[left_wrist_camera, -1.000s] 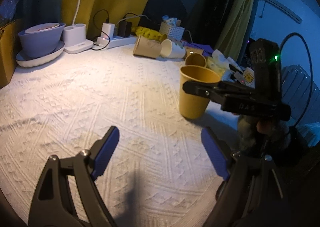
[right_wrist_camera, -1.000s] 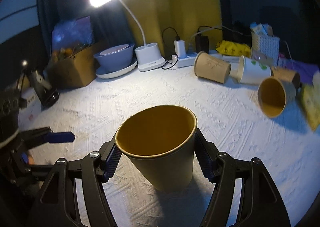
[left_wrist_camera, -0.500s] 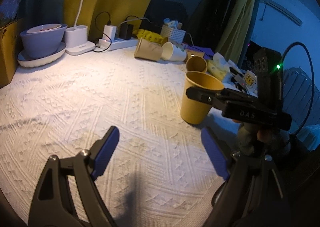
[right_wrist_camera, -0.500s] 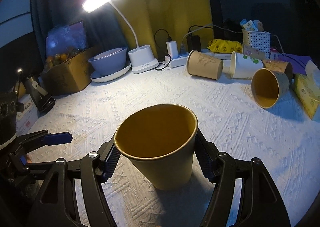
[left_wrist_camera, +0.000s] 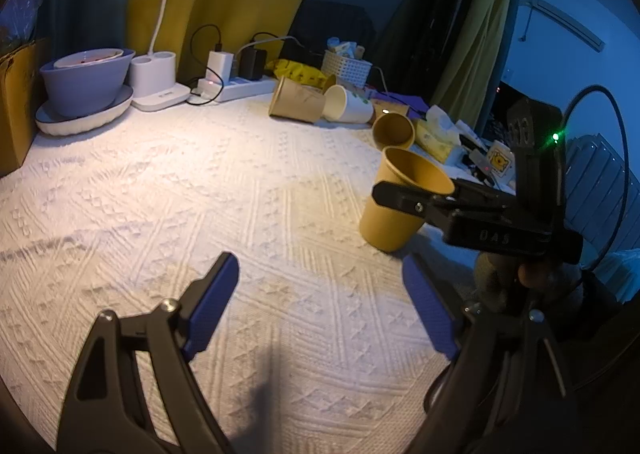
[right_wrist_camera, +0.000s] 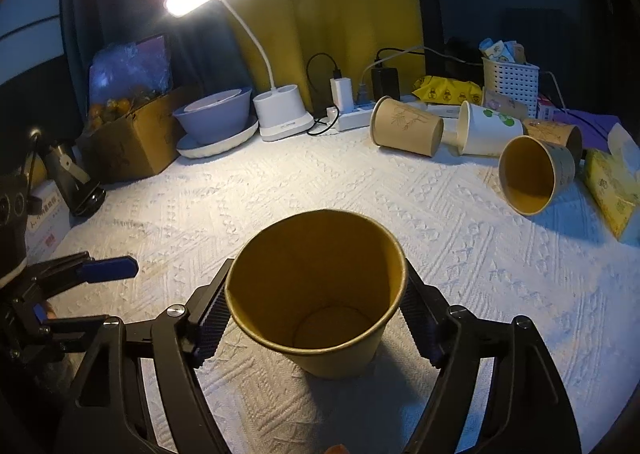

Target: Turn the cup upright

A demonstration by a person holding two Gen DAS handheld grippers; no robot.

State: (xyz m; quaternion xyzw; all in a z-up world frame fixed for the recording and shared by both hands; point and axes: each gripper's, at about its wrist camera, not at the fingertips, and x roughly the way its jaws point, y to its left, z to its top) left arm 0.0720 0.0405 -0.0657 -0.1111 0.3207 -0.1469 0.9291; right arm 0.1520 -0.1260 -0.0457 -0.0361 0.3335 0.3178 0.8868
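Note:
A yellow paper cup stands mouth up, slightly tilted, with its base on the white textured cloth. My right gripper is shut on the cup just under its rim. In the left wrist view the same cup shows at the right with the right gripper around it. My left gripper is open and empty, low over the cloth, well left of the cup.
Several other cups lie on their sides at the back right: a brown one, a white one and a yellow one. A desk lamp, bowl, power strip, basket, tissue pack and cardboard box line the edges.
The cup in my right gripper has tilted a little more mouth-up and moved slightly forward and down onto the cloth. The left gripper has stayed open and still.

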